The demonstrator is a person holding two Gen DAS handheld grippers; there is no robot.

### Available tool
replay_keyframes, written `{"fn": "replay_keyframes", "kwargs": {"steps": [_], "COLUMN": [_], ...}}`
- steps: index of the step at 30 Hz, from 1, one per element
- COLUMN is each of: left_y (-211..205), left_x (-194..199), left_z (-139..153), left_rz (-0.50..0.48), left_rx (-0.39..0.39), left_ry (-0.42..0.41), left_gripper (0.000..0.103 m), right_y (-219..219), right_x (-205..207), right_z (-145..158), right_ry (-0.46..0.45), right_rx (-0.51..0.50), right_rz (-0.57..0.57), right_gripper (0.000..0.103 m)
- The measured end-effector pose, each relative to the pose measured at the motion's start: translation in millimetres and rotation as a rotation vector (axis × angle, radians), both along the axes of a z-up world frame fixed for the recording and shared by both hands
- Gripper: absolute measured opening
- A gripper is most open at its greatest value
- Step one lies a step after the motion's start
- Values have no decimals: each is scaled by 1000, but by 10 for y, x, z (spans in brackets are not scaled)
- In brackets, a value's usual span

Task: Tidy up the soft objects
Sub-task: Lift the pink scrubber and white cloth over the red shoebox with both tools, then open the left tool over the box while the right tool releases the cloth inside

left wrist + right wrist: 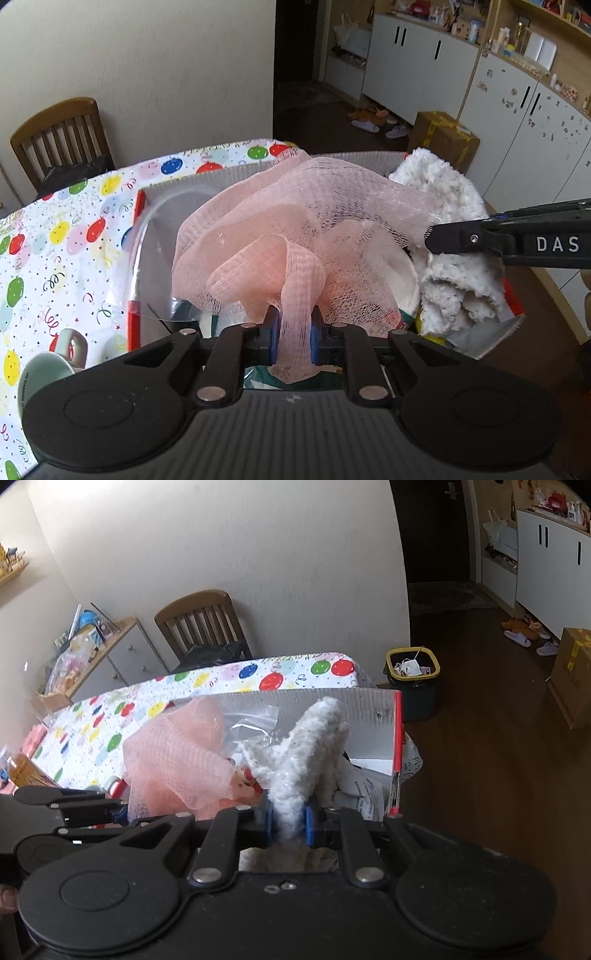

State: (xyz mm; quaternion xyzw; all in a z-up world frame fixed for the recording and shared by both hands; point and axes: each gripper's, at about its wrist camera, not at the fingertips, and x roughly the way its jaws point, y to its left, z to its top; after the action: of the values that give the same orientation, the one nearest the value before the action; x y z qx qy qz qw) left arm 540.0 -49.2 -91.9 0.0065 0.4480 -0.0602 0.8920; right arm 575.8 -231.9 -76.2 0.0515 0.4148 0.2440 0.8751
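Left gripper (293, 334): I hold its blue pads clamped on a strand of the pink mesh bath pouf (295, 229), which spreads above the grey corrugated bin (184, 181). Right gripper (288, 818): I hold it clamped on a fold of the white fluffy cloth (306, 753), which stands up over the same bin, just beside the pouf. The bin sits on the table under a balloon-print tablecloth (55, 236).

Procedure for the step in hand, as I judge it, is placing both soft items into the bin:

1. I bring each item well inside the bin walls before releasing, so no loose mesh or pile drapes over the red-edged rim.
2. I keep the two grippers apart; the pouf netting can snag on the other tool's fingers.
3. I release only when the bulk of each item rests on the contents below. The clear plastic bag (255, 720) and printed papers (365, 797) under them give an uneven bed, so I set the items down rather than drop them.
4. I open the jaws fully and back out along the fingers, since mesh tends to cling to the pads.

Count: one table, one bin, one wooden chair (203, 624), one pouf, one cloth, two grippers, one pale green mug (44, 365) outside the bin.
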Motion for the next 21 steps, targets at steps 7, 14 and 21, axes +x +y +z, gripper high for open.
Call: {"fn": "replay_keyframes", "kwargs": {"steps": [7, 14, 21], "left_y": [-31, 17, 102], "left_x": [60, 35, -56], "left_z": [-185, -196, -135], "left_rz": [7, 36, 48], "left_rx": [8, -19, -60], "left_ry": [69, 78, 61], "left_gripper": [15, 16, 26], "right_y": [4, 42, 45], "right_x": [24, 12, -34], "right_z": [-41, -24, 29], "right_ry": [11, 13, 5], "right_rx": [-10, -28, -37], "right_rz": [-1, 14, 13], "right_gripper": [15, 23, 34]}}
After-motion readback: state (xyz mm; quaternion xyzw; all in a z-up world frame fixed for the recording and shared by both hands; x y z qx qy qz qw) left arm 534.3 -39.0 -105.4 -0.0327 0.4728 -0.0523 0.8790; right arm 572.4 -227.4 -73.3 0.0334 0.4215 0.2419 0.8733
